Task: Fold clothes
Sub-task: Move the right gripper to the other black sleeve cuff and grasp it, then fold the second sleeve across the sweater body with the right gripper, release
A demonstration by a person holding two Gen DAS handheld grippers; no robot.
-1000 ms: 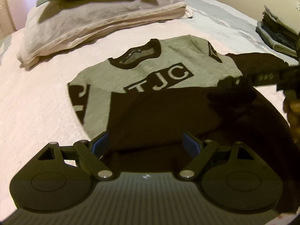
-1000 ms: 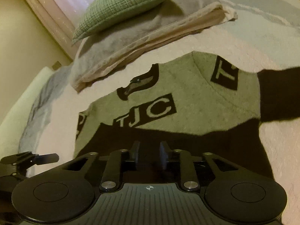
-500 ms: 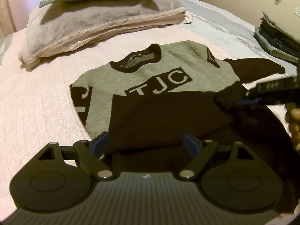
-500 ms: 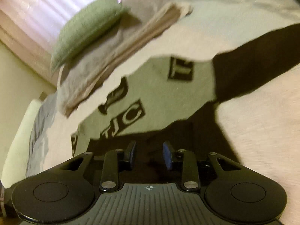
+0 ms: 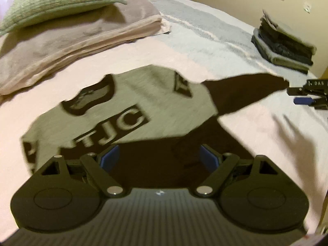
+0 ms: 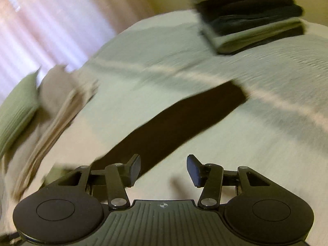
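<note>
The left gripper (image 5: 158,157) holds its two blue-padded fingers (image 5: 108,157) wide apart with nothing between them, poised over the dark lower half of a grey-and-black knit sweater with white "TJC" lettering (image 5: 127,110). The sweater lies flat, front up, on a pale pink and light-blue quilted bedspread (image 5: 205,41), its black collar pointing toward the head of the bed. Its black sleeve (image 5: 244,94) stretches straight out to the side, and the cuff ends just beside the right gripper (image 5: 307,96), whose black body and one blue pad show at the right edge of the left wrist view.

In the right wrist view, which is heavily blurred, the right gripper (image 6: 163,172) has its dark-padded fingers (image 6: 193,170) spread fairly wide and grips nothing. The left finger sits over the edge of the sleeve (image 6: 174,127), which runs diagonally away across the bedspread (image 6: 266,102); the right finger is over bare cover.

Farther out, a stack of folded dark and pale clothes (image 5: 285,47) sits near the far edge of the bed by a cream wall (image 5: 235,0). At the head, a green textured cushion (image 5: 53,2) rests on a folded beige-grey blanket pile (image 5: 71,39), with pink curtains (image 6: 51,20) behind.
</note>
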